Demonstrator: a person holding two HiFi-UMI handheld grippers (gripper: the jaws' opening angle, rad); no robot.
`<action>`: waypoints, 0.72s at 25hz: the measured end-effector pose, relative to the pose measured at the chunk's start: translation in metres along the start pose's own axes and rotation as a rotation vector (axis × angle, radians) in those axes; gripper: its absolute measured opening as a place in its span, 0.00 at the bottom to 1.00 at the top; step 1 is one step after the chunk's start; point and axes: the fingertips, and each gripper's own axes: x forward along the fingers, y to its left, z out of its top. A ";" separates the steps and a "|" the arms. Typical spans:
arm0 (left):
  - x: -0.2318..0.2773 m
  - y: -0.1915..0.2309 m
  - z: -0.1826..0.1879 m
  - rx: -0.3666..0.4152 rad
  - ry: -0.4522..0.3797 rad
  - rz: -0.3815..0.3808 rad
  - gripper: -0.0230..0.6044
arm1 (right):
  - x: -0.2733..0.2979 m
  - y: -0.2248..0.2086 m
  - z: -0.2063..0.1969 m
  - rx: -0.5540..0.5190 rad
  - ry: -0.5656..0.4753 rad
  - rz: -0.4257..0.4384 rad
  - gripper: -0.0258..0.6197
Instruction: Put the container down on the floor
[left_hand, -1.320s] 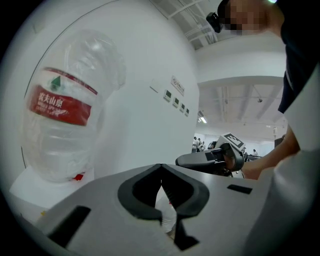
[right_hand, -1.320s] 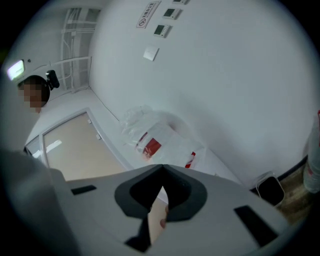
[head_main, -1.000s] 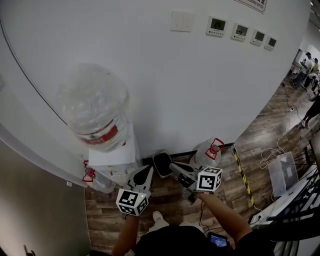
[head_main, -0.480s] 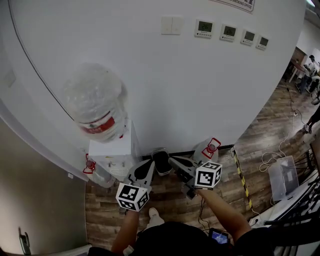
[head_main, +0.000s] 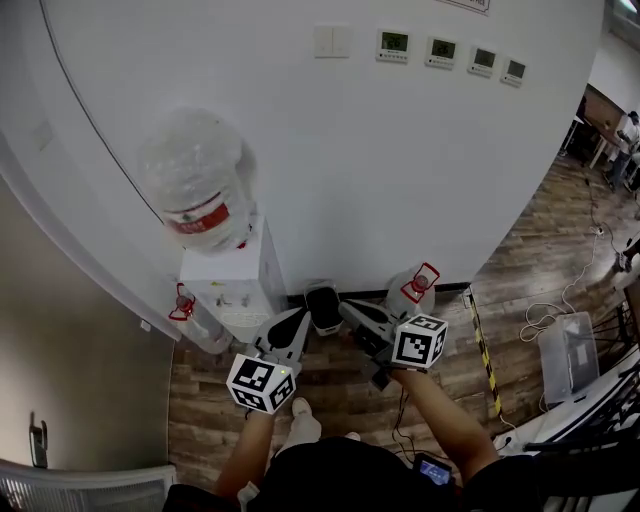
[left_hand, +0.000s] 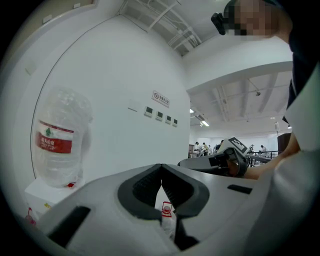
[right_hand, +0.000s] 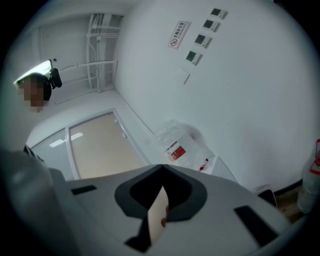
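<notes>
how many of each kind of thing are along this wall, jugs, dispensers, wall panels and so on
water jugs: 3
water dispenser: 1
wall display panels: 4
light switch: 1
black bin: 1
total: 10

Wood-plank floor (head_main: 340, 400): white dispenser (head_main: 235, 295) against wall, left jug (head_main: 200, 325) beside it, black bin (head_main: 323, 308), right jug (head_main: 410, 293), striped tape (head_main: 483, 355), cables (head_main: 548, 302).

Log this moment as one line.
left tongs: shut, empty | right tongs: shut, empty | water dispenser: ahead, jug on top | floor bottle: upright, right of dispenser
</notes>
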 end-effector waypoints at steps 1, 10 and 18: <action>-0.004 -0.006 0.000 -0.004 -0.003 0.002 0.07 | -0.006 0.004 -0.001 -0.007 -0.003 0.001 0.09; -0.034 -0.046 0.007 0.040 -0.027 0.028 0.07 | -0.037 0.035 -0.013 -0.059 -0.001 0.022 0.09; -0.049 -0.047 0.019 0.056 -0.051 0.042 0.07 | -0.037 0.065 -0.016 -0.145 0.006 0.027 0.09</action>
